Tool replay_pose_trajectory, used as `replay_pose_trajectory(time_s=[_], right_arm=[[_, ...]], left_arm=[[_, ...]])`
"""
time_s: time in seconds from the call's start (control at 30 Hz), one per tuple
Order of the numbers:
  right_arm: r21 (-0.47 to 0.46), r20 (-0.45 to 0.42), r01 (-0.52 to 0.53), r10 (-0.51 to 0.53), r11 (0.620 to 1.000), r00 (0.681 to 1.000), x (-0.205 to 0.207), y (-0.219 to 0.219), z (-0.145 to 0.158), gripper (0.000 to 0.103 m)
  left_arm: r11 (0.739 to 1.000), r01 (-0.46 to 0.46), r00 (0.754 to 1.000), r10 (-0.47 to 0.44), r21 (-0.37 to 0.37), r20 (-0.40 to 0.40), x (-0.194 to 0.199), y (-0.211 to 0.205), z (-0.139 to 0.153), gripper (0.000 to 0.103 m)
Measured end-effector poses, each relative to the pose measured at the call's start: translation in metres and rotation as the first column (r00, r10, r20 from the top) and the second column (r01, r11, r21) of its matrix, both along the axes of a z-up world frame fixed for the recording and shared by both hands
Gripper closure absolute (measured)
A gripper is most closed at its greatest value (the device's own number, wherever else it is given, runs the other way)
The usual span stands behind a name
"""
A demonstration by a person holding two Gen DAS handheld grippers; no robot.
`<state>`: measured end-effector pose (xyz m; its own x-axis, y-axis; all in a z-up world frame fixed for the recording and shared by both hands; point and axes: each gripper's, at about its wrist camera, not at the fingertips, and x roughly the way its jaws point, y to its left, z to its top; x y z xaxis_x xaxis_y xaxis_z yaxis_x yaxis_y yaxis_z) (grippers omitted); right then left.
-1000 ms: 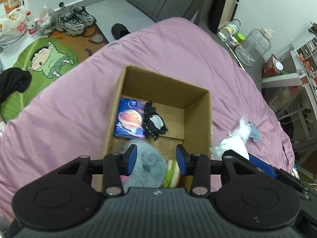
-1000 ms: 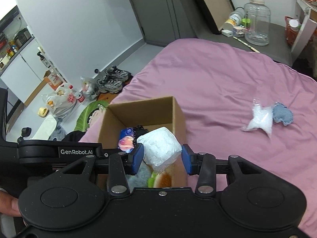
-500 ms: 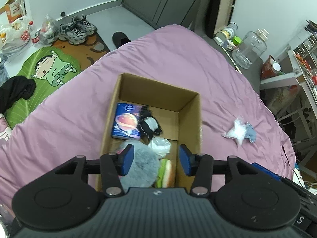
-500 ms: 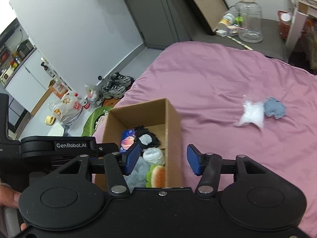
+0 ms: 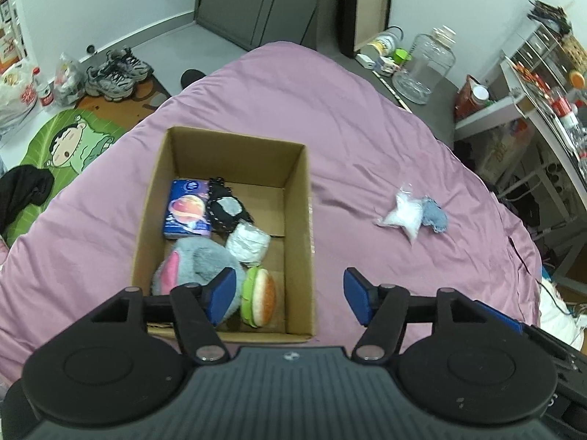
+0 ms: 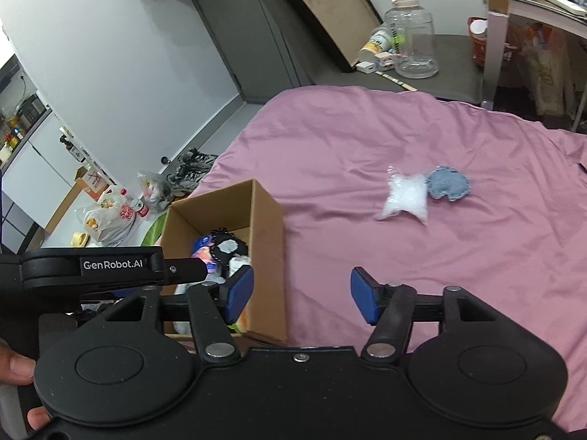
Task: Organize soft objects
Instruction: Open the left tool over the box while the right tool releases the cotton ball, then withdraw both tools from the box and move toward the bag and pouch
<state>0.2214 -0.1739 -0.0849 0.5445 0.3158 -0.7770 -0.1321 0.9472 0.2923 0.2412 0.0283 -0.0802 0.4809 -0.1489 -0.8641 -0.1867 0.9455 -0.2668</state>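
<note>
1. L gripper: jaws opening, nothing betw them; hanging over near edge of box.
2. R gripper: jaws opening, empty.
3. Box sitting at R gripper's left jaw; plush, burger, wad lying inside.
4. Bag + denim piece lying on sheet, well ahead of R jaws.

One cardboard box at frame centre holds five soft things; two more, a clear bag and a denim pouch, lie right on one bed.
</note>
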Motion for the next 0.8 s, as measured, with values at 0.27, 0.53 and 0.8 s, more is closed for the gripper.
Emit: replay_pose_trajectory(time_s=[0.27,0.53,0.8], right_arm=[[-0.018,0.029,0.044,-0.043,0.999,0.999,-0.012,-0.029,-0.002,0.020],[0.017,0.021,0.085,-0.086,0.996,0.996,-0.013,-0.055,-0.007,0.011],[0.044,0.035,0.102,-0.104,0.994,0.994,-0.012,-0.078,-0.010,0.003]], left_arm=[[0.996,0.035,0.999,-0.034,0.086,-0.012,-0.004,-0.031,0.005,0.022],[0.991,0.049,0.999,-0.052,0.125,0.015,-0.007,-0.052,0.009,0.006],[0.992,0.040,0.998,-0.045,0.118,0.043,-0.005,-0.068,0.013,0.000]])
